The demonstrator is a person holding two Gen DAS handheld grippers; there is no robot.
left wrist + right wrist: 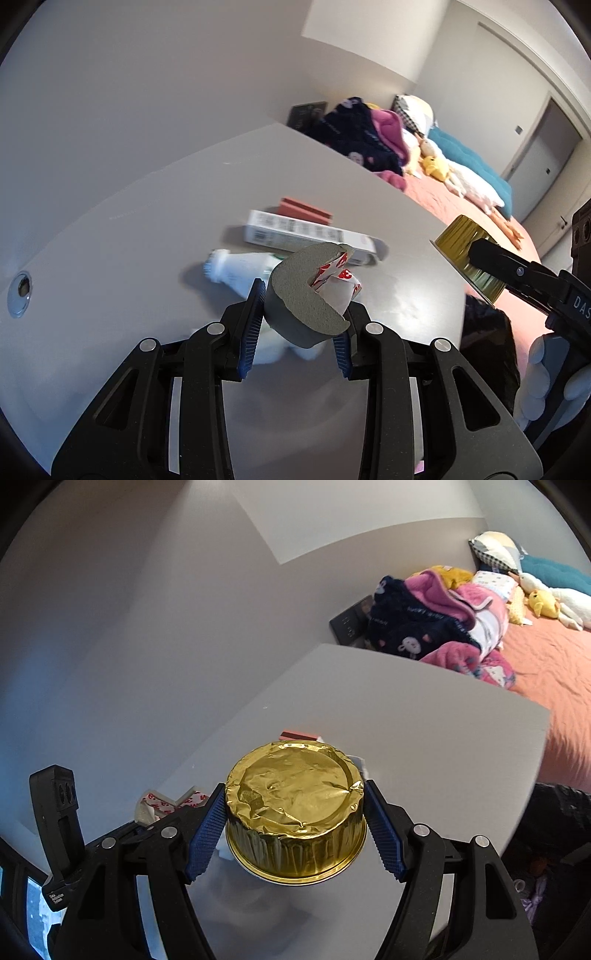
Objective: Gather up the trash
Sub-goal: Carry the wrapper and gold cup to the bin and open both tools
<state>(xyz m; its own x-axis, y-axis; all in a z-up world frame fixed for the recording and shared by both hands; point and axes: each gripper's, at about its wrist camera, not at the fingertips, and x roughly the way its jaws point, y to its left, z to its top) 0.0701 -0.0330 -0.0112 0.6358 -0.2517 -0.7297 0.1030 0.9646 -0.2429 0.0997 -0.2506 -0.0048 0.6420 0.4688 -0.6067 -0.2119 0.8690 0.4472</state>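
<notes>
Blue ribbed pads of the left gripper [301, 325] pinch a grey foam piece [306, 295], a thick curved wedge with a grainy cut face and a notch where white backing paper with red print peels out. It hangs clear above the grey table [147, 229], its rounded side toward the camera and the notch facing up and right. Below it on the smooth tabletop lie a white plastic bottle [236, 269], on its side with its ribbed cap pointing left, and a long white carton [295, 232] whose long axis runs left to right, with a small red box [304, 210] just behind. Open tabletop spreads to the left and toward the far edge; the right edge drops off beside a bed with an orange cover [461, 199].

Clamped between the right gripper [295, 823] pads is a gold foil cup [295, 805], round, crinkled, held upside down with its flat base up and its rolled rim lowest, lifted above the table.
</notes>
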